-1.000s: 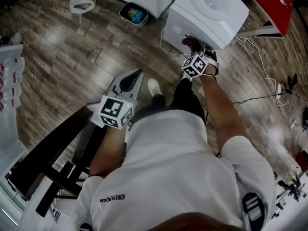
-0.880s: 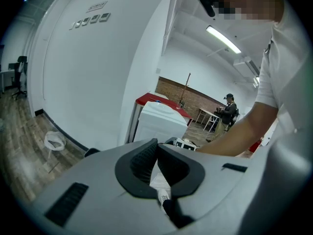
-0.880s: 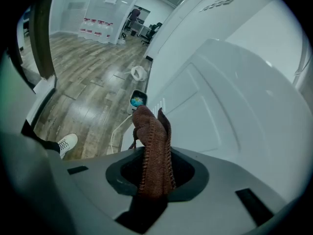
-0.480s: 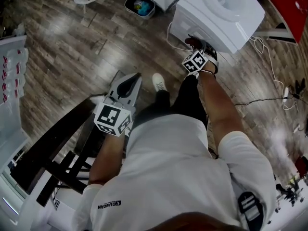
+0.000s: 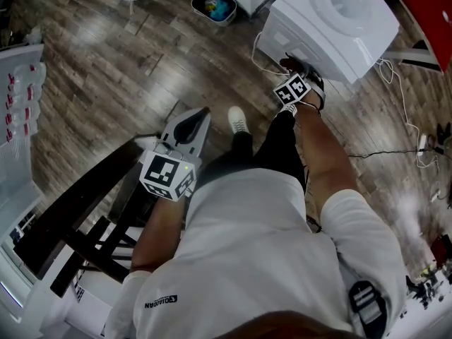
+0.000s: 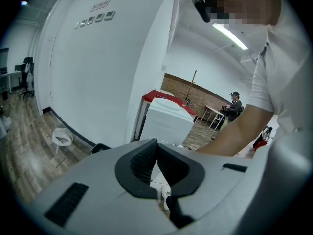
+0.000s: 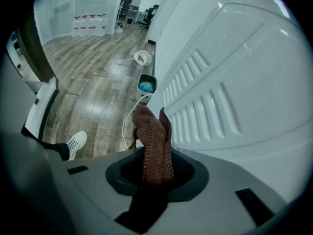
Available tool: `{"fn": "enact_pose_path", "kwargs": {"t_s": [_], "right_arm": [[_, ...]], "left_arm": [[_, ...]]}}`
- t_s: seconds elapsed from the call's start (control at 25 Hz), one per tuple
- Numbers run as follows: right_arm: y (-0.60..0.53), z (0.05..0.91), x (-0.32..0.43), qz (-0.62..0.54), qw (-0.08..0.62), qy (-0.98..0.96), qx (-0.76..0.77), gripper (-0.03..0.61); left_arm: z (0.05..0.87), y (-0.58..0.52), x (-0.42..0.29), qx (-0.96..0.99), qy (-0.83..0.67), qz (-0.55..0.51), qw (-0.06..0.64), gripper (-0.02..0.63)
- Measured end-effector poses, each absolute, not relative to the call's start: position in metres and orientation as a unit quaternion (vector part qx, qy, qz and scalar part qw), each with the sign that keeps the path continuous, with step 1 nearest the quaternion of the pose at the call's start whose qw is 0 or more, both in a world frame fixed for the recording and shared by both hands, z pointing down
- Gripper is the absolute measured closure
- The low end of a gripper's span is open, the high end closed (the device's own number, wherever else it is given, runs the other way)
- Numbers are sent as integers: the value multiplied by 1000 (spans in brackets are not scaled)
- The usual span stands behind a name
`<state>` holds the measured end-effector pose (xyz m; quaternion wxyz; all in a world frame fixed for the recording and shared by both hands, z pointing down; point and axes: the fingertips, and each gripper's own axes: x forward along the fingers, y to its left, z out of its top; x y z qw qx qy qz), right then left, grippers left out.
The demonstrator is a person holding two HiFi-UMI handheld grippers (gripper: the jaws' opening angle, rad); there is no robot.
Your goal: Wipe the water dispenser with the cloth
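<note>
Right gripper view shows the right gripper [image 7: 156, 169] clamped on the cloth [image 7: 152, 136], with the water dispenser [image 7: 234, 82] just to its right, while the left gripper [image 6: 156, 151], jaws together and empty, hangs well back.

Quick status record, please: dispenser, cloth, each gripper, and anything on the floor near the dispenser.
Water dispenser: white, vented side panel.
Cloth: brown knit, sticking up beside that panel; contact unclear.
Right gripper: jaws shut on the cloth.
Left gripper: jaws together, nothing between them.
Floor nearby: small bin, white cable.
</note>
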<state>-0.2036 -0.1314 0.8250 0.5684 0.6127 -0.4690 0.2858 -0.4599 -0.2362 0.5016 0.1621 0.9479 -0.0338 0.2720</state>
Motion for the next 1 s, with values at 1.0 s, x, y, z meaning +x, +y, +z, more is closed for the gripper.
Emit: {"fn": "enact_pose_path", "kwargs": {"t_s": [1.0], "right_arm": [[-266, 521, -203, 55, 505, -477, 717, 491]], "left_arm": [[467, -249, -483, 968, -41, 172, 178, 617]]}}
